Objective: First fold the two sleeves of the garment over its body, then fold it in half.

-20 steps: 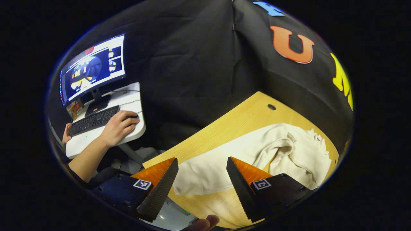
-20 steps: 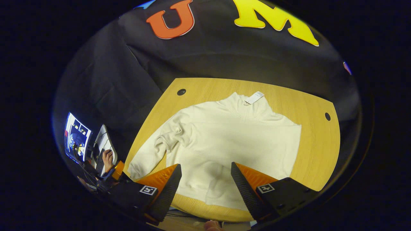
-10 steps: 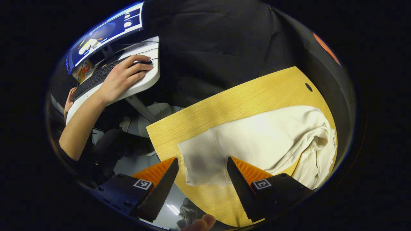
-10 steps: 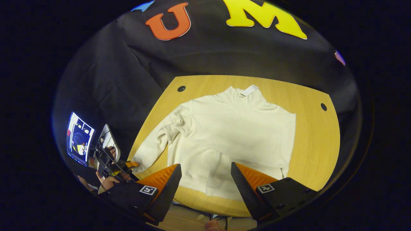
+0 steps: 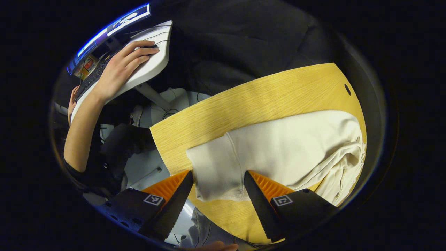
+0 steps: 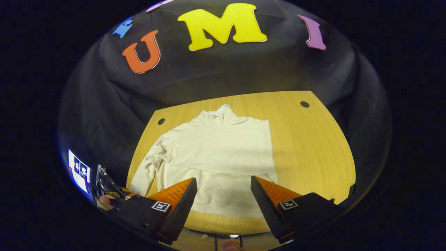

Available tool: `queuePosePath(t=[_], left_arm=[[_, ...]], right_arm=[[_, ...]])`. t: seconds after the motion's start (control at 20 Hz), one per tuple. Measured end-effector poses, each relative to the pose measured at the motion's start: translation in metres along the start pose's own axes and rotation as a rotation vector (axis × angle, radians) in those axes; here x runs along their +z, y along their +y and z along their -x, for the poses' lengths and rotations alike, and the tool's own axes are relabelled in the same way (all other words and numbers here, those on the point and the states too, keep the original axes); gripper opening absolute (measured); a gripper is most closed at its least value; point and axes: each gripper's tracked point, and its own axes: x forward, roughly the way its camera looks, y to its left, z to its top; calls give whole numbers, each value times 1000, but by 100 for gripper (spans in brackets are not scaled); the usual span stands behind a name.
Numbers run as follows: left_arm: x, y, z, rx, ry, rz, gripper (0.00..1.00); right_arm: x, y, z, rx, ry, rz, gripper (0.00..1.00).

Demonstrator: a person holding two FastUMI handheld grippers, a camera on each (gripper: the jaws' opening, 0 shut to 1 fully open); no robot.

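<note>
On the wooden counter (image 6: 306, 146) lies the cream garment (image 6: 216, 153), collar toward the far wall, its left sleeve (image 5: 223, 167) stretched out to the counter's left edge. The left tongs (image 5: 217, 195) hover released, fingers straddling that sleeve's cuff without pressing it. The right tongs (image 6: 223, 202) hang released above the near hem. Beyond, a person's hand (image 5: 120, 66) rests at a keyboard (image 5: 89, 80)

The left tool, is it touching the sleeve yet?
Cannot tell. In the left gripper view the left tool is open with the sleeve cuff between its fingers, but neither contact nor a gap shows plainly.
</note>
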Motion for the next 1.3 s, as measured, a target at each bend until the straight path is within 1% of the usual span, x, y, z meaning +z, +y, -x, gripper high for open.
queuePosePath(t=[0.05, 0.1, 0.15, 0.2, 0.25, 0.3, 0.35, 0.4, 0.45, 0.55, 0.6, 0.65, 0.7, 0.75, 0.8, 0.85, 0.9, 1.0, 1.05, 1.15, 1.2, 1.3], left_arm=[[-1, 1, -1, 2, 38, 15, 98], [-1, 0, -1, 2, 58, 20, 98], [-2, -1, -1, 0, 83, 20, 97], [-2, -3, -1, 0, 108, 23, 96], [-2, -3, 0, 2, 120, 21, 94], [-2, -6, -1, -3, 131, 19, 88], [-1, -8, -1, -5, 131, 13, 86], [-1, -10, -1, -9, 125, 5, 86], [0, -12, -1, -10, 114, 0, 76], [0, -18, 0, -20, 90, -4, 69], [0, -22, -1, -26, 75, -17, 55], [0, -24, 1, -29, 65, -36, 46], [0, -25, 1, -28, 59, -51, 36], [0, -25, 1, -22, 56, -66, 28], [0, -26, 2, -21, 54, -76, 26], [-2, -26, 2, -25, 52, -85, 20], [-1, -31, 9, -36, 39, -88, 16], [4, -45, 23, -74, 5, -132, 11], [4, -59, 33, -113, -15, -186, 10], [2, -76, 52, -137, -39, -254, 10], [1, -95, 68, -163, -54, -288, 10], [8, -121, 90, -186, -88, -329, 10]], right_arm=[[10, -13, 5, -25, -86, 22, 96], [18, -22, 9, -46, -147, 42, 96], [26, -26, 16, -51, -212, 55, 96], [45, -33, 31, -69, -340, 81, 94], [53, -40, 42, -88, -412, 98, 96], [60, -45, 51, -100, -472, 112, 96], [62, -49, 57, -120, -517, 126, 96], [63, -53, 59, -137, -549, 138, 97], [64, -55, 62, -145, -568, 146, 96], [60, -57, 63, -134, -569, 137, 97], [58, -60, 64, -131, -561, 122, 97], [58, -61, 64, -122, -554, 104, 96], [59, -65, 66, -128, -554, 94, 94], [62, -72, 69, -137, -571, 92, 96], [66, -75, 70, -141, -582, 92, 96], [67, -78, 72, -148, -588, 95, 96], [66, -80, 73, -147, -588, 99, 96], [63, -83, 72, -141, -571, 112, 96], [63, -83, 70, -134, -563, 119, 96], [61, -87, 67, -129, -551, 128, 96], [61, -89, 65, -124, -542, 127, 96], [60, -94, 63, -115, -526, 121, 96]])
